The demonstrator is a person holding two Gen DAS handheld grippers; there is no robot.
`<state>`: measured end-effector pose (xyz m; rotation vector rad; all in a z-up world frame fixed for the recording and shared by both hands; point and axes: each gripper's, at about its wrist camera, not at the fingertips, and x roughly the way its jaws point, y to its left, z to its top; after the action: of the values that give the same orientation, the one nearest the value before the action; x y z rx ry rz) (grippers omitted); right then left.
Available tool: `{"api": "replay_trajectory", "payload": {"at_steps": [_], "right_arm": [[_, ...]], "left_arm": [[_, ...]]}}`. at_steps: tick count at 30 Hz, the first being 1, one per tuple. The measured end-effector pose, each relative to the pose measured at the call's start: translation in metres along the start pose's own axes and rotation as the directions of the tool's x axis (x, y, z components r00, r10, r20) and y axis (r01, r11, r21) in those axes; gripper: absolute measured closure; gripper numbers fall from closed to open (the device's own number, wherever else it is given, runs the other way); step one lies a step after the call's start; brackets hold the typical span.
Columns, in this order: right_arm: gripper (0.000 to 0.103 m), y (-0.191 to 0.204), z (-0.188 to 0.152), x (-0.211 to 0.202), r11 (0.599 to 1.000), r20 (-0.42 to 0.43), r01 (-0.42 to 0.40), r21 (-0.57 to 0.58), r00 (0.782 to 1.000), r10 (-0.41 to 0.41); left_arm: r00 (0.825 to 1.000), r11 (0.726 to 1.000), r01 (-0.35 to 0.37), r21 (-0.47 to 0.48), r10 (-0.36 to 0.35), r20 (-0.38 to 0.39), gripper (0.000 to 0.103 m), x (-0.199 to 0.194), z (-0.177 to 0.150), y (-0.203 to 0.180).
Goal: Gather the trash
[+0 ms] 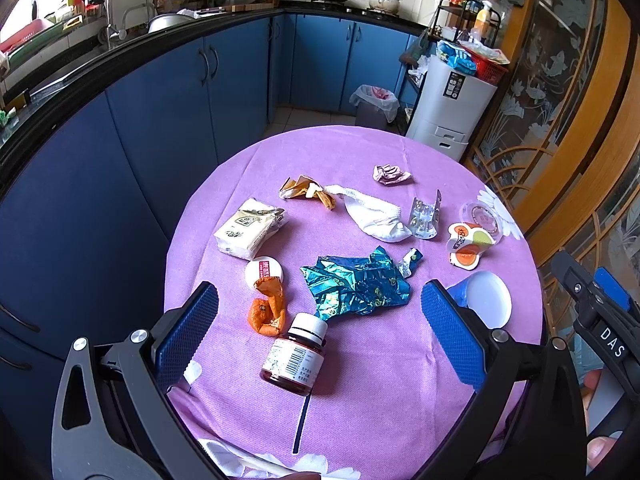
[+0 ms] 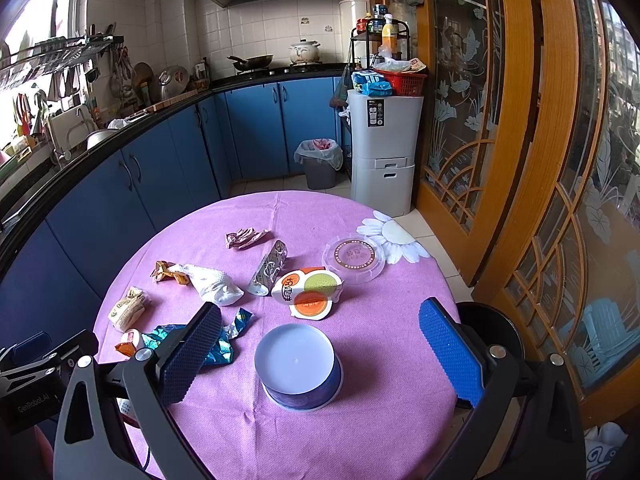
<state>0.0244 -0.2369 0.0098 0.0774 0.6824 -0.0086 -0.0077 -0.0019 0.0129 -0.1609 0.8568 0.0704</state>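
Observation:
Trash lies on a round table with a purple cloth (image 1: 360, 148) (image 2: 304, 212). My left gripper (image 1: 320, 332) is open, above a brown pill bottle (image 1: 294, 356) lying on its side, orange peel (image 1: 268, 308) and a crumpled teal foil wrapper (image 1: 356, 284) (image 2: 216, 350). My right gripper (image 2: 320, 348) is open, above an upturned blue and white cup (image 2: 298, 366) (image 1: 486, 298). Farther off lie a white crumpled tissue (image 1: 376, 216) (image 2: 216, 284), a blister pack (image 1: 426, 216) (image 2: 268, 268), an orange-green yogurt lid (image 1: 468, 244) (image 2: 310, 292), a clear plastic lid (image 2: 354, 258), a pink wrapper (image 1: 390, 175) (image 2: 246, 238) and a tan wrapper (image 1: 306, 192) (image 2: 170, 272).
A tissue pack (image 1: 250, 228) (image 2: 128, 308) and a small white jar (image 1: 264, 274) sit on the table's left. A lined grey trash bin (image 1: 374, 104) (image 2: 320, 162) stands on the floor beyond the table, next to a white cabinet (image 2: 384, 152). Blue kitchen cabinets (image 1: 160, 100) run left; wooden glass doors (image 2: 520, 140) right.

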Motion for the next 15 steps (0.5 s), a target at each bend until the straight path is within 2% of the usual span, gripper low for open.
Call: {"api": "replay_trajectory", "payload": {"at_steps": [15], "right_arm": [[0.006,0.0001,-0.0006,0.0001,1.0,0.0,0.0,0.0,1.0,0.0]], "left_arm": [[1.0,1.0,0.001,0.0,-0.001,-0.001,0.003,0.0012,-0.0008,0.0008]]}}
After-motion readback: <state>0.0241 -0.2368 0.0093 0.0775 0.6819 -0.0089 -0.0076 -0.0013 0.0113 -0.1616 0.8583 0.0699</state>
